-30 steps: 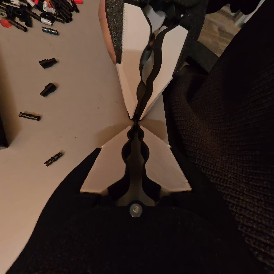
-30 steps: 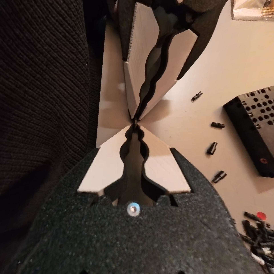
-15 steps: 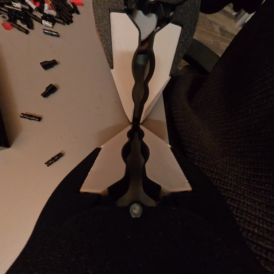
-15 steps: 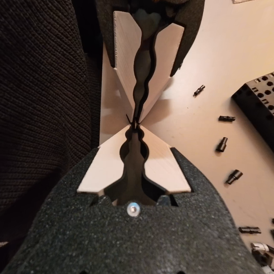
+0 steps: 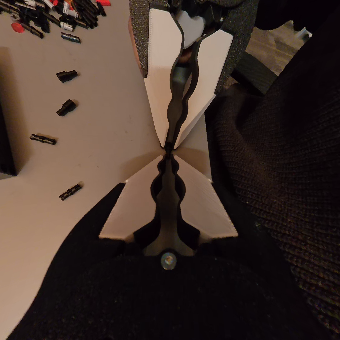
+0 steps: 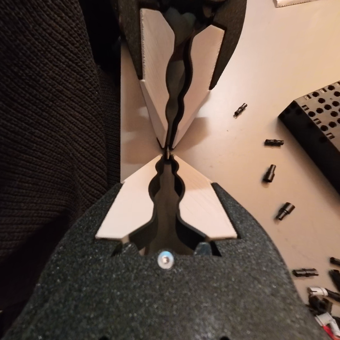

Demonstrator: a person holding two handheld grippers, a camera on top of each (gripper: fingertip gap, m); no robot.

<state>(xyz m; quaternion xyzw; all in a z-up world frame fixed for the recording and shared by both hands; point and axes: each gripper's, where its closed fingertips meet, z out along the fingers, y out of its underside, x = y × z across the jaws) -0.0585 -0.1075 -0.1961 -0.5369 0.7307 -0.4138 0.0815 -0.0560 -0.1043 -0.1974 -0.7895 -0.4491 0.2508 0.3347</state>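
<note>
My two grippers meet tip to tip above the near edge of a white table (image 5: 103,114). My left gripper (image 5: 167,156) comes from the bottom of the left wrist view with its jaws closed. My right gripper (image 5: 168,145) comes from the top, also closed. A small black pin (image 5: 168,150) sits between the two pairs of tips, and both appear to pinch it. In the right wrist view my right gripper (image 6: 166,156) is at the bottom, the left gripper (image 6: 167,145) is at the top, and the pin (image 6: 167,151) is between them. Most of the pin is hidden.
Several loose black pins (image 5: 43,139) and sleeves (image 5: 66,75) lie on the table. A pile of black, red and white parts (image 5: 55,14) is farther off. A black perforated block (image 6: 320,121) stands to the right. A dark knitted garment (image 5: 276,165) lies past the table edge. The grippers are tip to tip, or close to it.
The tips stay together on the pin. The facing gripper has rolled from tilted to straight and slightly back. In the right wrist view the loose parts and the block have shifted.
</note>
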